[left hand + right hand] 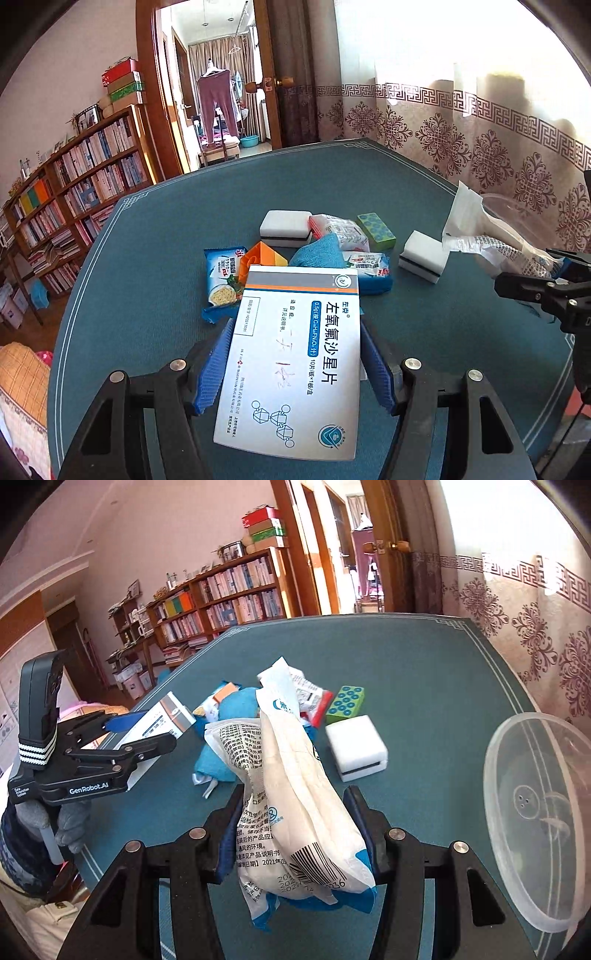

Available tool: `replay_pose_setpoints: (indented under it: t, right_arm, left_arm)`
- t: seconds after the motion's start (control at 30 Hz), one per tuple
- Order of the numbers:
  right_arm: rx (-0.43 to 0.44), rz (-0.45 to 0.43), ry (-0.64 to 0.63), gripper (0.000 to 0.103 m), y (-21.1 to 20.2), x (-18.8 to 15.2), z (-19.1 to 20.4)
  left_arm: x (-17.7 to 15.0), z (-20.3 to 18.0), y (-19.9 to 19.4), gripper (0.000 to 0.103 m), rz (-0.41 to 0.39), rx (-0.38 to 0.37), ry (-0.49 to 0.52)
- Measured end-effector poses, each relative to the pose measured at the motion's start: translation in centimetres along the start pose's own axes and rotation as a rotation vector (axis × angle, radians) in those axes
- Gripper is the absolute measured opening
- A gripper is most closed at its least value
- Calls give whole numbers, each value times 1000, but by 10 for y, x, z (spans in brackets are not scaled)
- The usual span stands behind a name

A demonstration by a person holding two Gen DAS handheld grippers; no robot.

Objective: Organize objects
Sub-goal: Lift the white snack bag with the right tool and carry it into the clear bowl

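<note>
My left gripper (295,354) is shut on a white medicine box (295,354) with blue print, held above the green table (147,258). It also shows from the side in the right wrist view (140,734). My right gripper (295,830) is shut on a crumpled white plastic packet (291,794) with printed text and a barcode; that gripper shows at the right edge of the left wrist view (546,273). A pile lies mid-table: noodle packet (221,277), orange piece (260,256), blue cloth (317,253), white sponge blocks (286,227), green dotted sponge (376,229).
A clear round plastic container (543,819) stands at the table's right, near the patterned curtain (480,140). Another white sponge block (356,753) lies just ahead of the right gripper. A bookshelf (74,192) and open doorway (218,92) are beyond the table's far edge.
</note>
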State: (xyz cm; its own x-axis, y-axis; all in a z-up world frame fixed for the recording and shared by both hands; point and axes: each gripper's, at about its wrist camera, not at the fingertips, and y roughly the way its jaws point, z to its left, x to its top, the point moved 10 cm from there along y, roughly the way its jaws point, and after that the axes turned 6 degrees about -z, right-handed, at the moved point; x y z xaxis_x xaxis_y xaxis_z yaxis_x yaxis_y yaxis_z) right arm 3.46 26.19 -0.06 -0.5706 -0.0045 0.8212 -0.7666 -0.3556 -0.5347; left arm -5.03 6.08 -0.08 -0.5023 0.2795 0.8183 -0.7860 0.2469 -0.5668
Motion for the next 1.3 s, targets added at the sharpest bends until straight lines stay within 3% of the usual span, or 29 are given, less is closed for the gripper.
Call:
replay_pose_setpoints:
  t: [0.37,0.73,1.1,1.3]
  right_arm:
    - [-255,-57,140,54,-45,3,-106]
    - [-505,-88,185,54,-80,-5,-188]
    - [-664,-60,169,57,-85,-18,-219]
    - [-678,-93,148,58,-94,-14,-216]
  left_arm:
    - [19,-53,10,69,2,-61,48]
    - [29,-125,23,69,17,-165,120]
    - [46,-185,29,69,20,-271,155]
    - [50,-214,33,69,29,-312,179]
